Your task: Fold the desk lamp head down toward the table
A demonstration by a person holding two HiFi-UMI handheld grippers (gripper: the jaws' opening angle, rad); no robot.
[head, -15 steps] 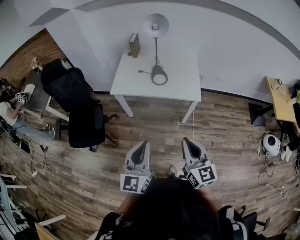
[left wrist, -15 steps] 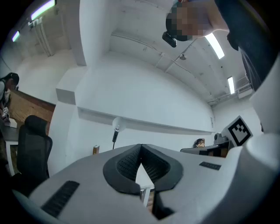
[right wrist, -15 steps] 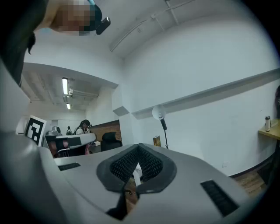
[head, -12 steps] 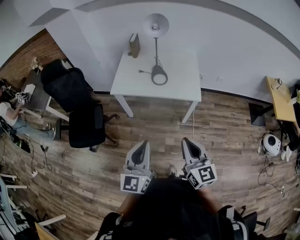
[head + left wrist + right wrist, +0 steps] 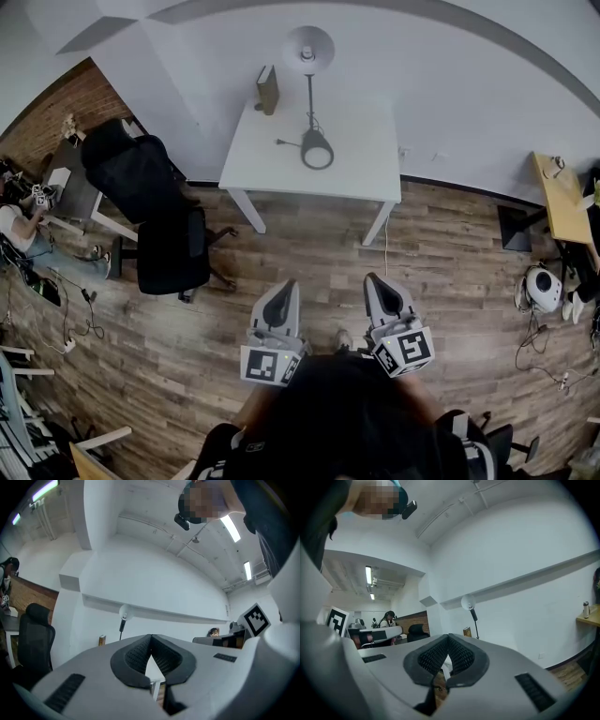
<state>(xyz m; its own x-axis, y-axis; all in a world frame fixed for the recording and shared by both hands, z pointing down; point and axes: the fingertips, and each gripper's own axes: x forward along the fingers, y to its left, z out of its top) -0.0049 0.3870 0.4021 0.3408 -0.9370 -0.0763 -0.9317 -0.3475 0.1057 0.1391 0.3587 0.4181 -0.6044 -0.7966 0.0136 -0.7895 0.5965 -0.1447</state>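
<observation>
Standing upright: desk lamp (image 5: 310, 98), stem vertical | left tool (image 5: 288, 286), right tool (image 5: 371, 281) clenched, empty

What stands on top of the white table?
An upright desk lamp, its plug lead, and a brown book at the back left corner. The tabletop under the lamp is covered.

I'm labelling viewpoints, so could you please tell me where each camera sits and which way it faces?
Head view: on the person's head, looking steeply down at the white table and desk lamp; left gripper, right gripper and dark clothing show.
Left gripper view: on the left gripper, looking level along its shut jaws toward the desk lamp; person overhead.
Right gripper view: on the right gripper, likewise along shut jaws toward the desk lamp; person overhead.
Shared: all three show the desk lamp.
</observation>
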